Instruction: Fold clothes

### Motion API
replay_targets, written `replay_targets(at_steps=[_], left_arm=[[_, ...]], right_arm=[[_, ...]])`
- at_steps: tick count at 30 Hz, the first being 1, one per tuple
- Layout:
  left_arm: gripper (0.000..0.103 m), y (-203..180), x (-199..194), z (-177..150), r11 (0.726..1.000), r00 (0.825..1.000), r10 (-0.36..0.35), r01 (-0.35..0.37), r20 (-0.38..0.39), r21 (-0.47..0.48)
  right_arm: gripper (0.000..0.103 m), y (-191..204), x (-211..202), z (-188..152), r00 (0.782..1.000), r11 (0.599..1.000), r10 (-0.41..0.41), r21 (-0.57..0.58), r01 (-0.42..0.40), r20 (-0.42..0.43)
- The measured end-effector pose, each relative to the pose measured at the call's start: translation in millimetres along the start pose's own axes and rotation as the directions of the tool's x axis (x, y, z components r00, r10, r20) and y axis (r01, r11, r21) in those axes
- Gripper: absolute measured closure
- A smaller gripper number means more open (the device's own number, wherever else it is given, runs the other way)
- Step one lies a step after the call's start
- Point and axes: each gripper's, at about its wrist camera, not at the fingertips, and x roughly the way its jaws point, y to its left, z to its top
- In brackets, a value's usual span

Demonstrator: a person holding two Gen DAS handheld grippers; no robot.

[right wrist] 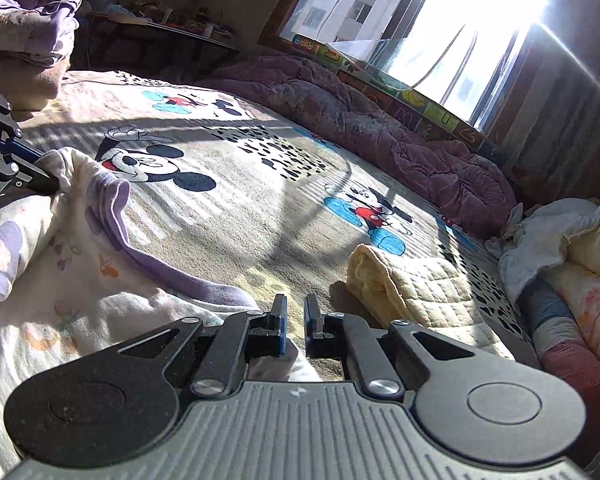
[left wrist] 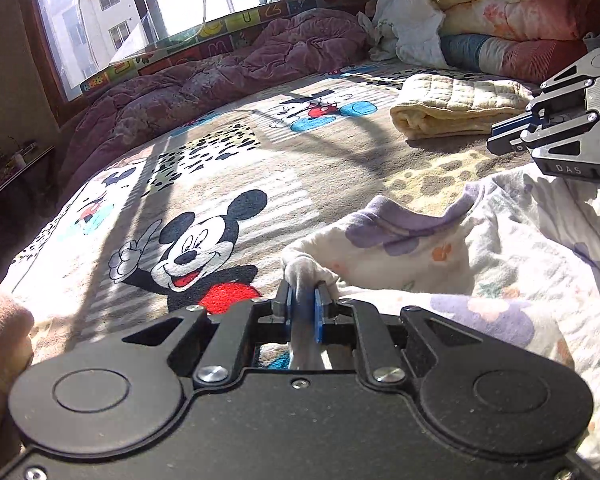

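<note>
Black linkage plates of the left gripper [left wrist: 302,304] are filling the bottom of the left wrist view, and its blue pads are pinching a bunched corner of the floral pyjama top [left wrist: 452,256], white cotton printed with purple flowers and trimmed in lilac at the neck. That garment is lying spread over the Mickey Mouse blanket [left wrist: 204,184], running from the pads out toward 3 o'clock, with its lilac neckline [left wrist: 412,222] sitting at about 1 o'clock from the pinch.

In the right wrist view the right gripper [right wrist: 296,320] is hovering just above the bedding with its jaws standing slightly parted and nothing between them; the top's hem edge [right wrist: 172,272] is lying at its 10 o'clock, and a folded cream quilted cloth [right wrist: 416,292] is resting at its 2 o'clock, apart from the garment.

By my reading, the folding is only beginning: one corner is being held and the garment is still rumpled and unfolded. The next move seems to call for the empty tongs to be taking the matching corner or shoulder on its own side, so both can be lifting and drawing the fabric taut before laying it over. A purple duvet [left wrist: 204,84] is heaped at 12 o'clock below the window.
</note>
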Motion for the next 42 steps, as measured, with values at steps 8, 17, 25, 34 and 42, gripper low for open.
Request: replay_targets(at_steps=[8, 17, 25, 34, 42], left_arm=[[0.053, 35.2, -25.6, -3.2, 0.968, 0.991, 0.133, -0.131, -0.005, -0.214], [0.043, 53.7, -123.8, -60.7, 0.777, 1.0, -0.022, 0.03, 0.02, -0.629], [0.042, 32.5, -162.4, -121.4, 0.489, 0.957, -0.281, 0.212, 0.077, -0.846], [0.063, 11.4, -156.7, -150.0, 0.32, 0.941, -0.3, 0.251, 0.153, -0.914], [0.099, 29.3, -175.6, -132.0, 0.483, 0.963, -0.16, 0.268, 0.216, -0.834]], right_arm=[[0.073, -31.2, 18.3, -20.0, 0.993, 0.981, -0.005, 0.194, 0.027, -0.115], [0.056, -83.5, -98.3, -81.6, 1.0, 0.756, -0.021, 0.654, 0.018, -0.003], [0.054, -55.2, -176.8, -209.0, 1.0, 0.299, 0.005, 0.954, 0.005, -0.007], [0.055, -24.3, -194.8, -251.6, 0.999, 0.126, 0.002, 0.991, -0.033, 0.033], [0.091, -16.3, -178.2, -240.7, 0.995, 0.212, -0.005, 0.973, -0.093, 0.096]])
